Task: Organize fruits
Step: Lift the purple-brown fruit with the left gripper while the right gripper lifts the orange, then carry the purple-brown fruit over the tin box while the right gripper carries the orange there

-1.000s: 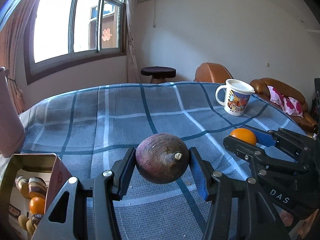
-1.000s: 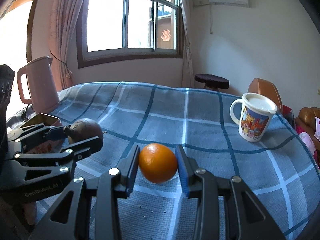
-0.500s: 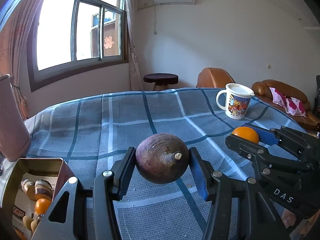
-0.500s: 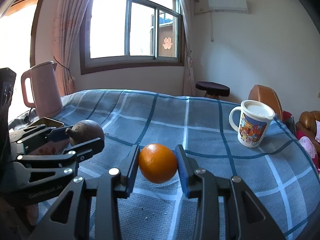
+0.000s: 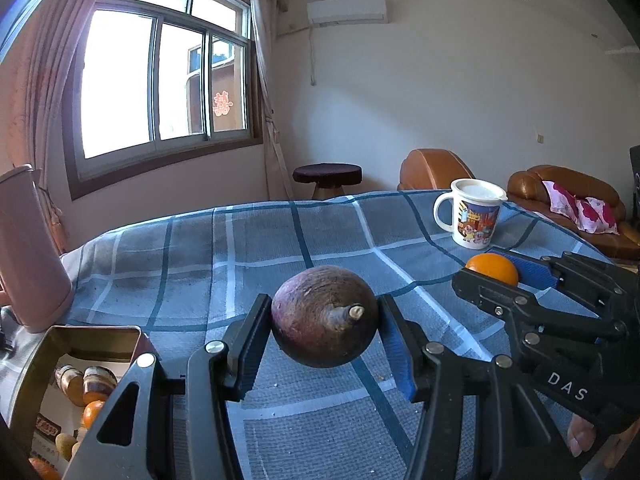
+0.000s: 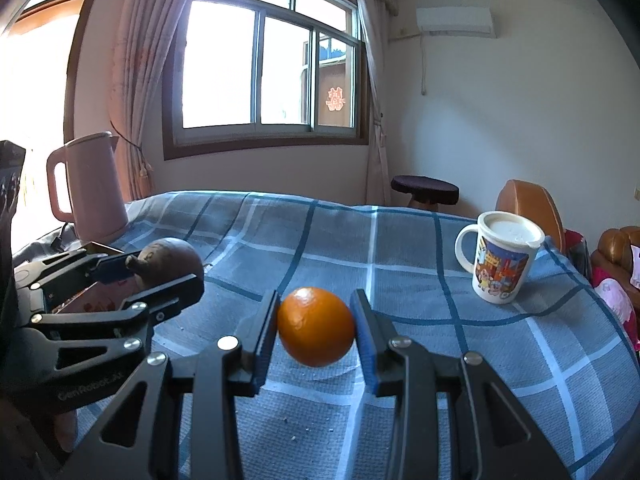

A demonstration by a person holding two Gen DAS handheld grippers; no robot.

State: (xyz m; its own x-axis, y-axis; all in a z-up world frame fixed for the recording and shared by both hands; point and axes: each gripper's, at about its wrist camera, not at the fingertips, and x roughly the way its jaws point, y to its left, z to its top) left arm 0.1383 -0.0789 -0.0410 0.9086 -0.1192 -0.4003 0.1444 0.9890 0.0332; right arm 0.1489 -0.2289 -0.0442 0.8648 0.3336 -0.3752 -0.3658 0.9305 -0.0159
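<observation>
Left hand-held gripper (image 5: pixel 325 322): clamped on a dark purple fruit (image 5: pixel 325 316), one black finger on each side, the blue pads pressed against its skin.
Purple fruit: held up off the cloth, its short stem pointing back towards the camera; from the right wrist view it shows at the left (image 6: pixel 168 260), just above the tin.
Right hand-held gripper (image 6: pixel 316 332): closed on an orange (image 6: pixel 316 332), which is pinched between the two blue pads and lifted clear of the cloth, its shadow lying below it.
Orange from the other side: seen in the left wrist view at the right (image 5: pixel 493 269), tucked between the black fingers of the right hand-held gripper (image 5: pixel 504 276).
Desk (image 5: pixel 240 248): covered with a blue checked cloth, a few crumbs scattered on the near part.
Tin (image 5: pixel 80 338): a gold-coloured open box at the near left corner of the desk, with small orange and brownish items inside; what exactly they are I cannot tell.
Mug (image 6: pixel 502 258): white with a cartoon print and a lid on top, standing upright towards the far right, well apart from both fruits.
Kettle (image 6: pixel 90 188): pink, upright at the far left edge, beyond the tin.
Behind the desk: a dark round stool (image 5: pixel 327 174) and a brown sofa (image 5: pixel 568 196).
</observation>
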